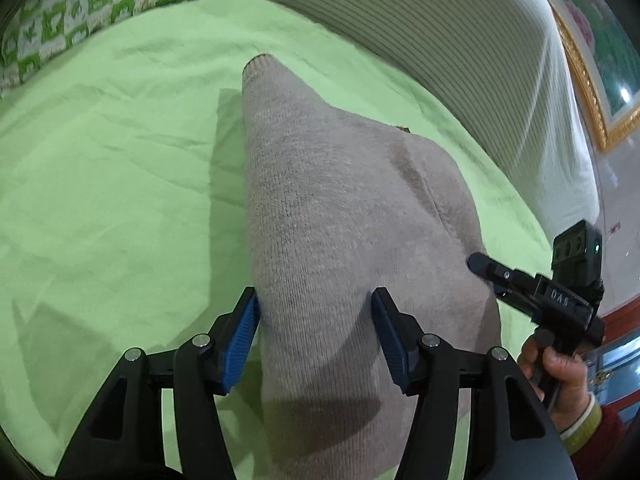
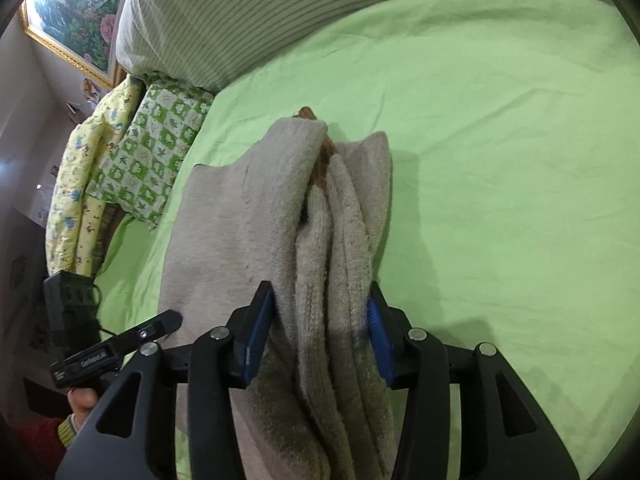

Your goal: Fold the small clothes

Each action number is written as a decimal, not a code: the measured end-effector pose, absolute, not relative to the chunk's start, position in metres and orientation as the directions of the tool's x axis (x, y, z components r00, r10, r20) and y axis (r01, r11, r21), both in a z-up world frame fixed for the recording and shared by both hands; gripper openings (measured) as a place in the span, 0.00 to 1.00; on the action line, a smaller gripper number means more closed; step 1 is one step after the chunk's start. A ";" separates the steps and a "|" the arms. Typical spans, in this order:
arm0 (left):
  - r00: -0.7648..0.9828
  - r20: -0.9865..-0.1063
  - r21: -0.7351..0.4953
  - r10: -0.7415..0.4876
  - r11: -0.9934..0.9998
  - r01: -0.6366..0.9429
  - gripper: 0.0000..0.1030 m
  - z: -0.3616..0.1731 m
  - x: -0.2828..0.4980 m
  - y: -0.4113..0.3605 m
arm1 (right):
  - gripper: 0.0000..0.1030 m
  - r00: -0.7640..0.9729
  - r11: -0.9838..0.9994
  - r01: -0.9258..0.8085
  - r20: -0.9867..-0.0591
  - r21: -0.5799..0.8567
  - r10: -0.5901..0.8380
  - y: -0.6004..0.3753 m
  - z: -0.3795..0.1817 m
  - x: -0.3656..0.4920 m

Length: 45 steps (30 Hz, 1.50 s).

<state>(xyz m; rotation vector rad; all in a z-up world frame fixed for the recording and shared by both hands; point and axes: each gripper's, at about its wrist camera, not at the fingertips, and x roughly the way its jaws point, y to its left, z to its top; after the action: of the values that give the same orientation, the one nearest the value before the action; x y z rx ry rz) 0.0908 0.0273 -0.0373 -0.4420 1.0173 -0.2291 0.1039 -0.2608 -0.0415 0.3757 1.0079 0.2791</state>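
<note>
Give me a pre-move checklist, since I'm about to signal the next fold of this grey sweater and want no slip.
1. Left gripper has the sweater between its fingers: ok, cloth fills the gap.
2. Right gripper holds the bunched layers: ok, several folds are pinched between the blue pads.
3. Both grips on the same garment: ok, each camera shows the other gripper at the sweater's edge.
4. Sweater lying flat: not ok, it is bunched in thick folds.
5. Green sheet free for landing: ok beside the sweater.
6. Brown piece tucked in the folds: cannot tell what it is.
</note>
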 end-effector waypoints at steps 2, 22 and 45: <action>0.513 -0.772 -0.442 -0.374 0.897 -0.010 0.56 -0.033 0.083 0.028 | 0.46 0.517 0.908 -0.044 -0.768 0.417 0.378 -0.261 -0.038 0.100; 0.479 -0.818 -0.337 -0.318 0.940 0.049 0.61 -0.034 -0.012 0.026 | 0.46 0.546 0.915 -0.013 -0.764 0.402 0.344 -0.263 -0.021 0.019; 0.448 -0.882 -0.085 -0.148 0.984 0.158 0.20 -0.064 -0.010 -0.012 | 0.14 0.459 0.916 -0.020 -0.810 0.400 0.364 -0.253 -0.048 -0.002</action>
<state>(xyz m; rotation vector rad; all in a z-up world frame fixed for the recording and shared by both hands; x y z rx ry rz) -0.0097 -0.0123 -0.0639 0.0106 1.0904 -0.1897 -0.0015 -0.2534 -0.0479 0.3588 1.0734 0.2429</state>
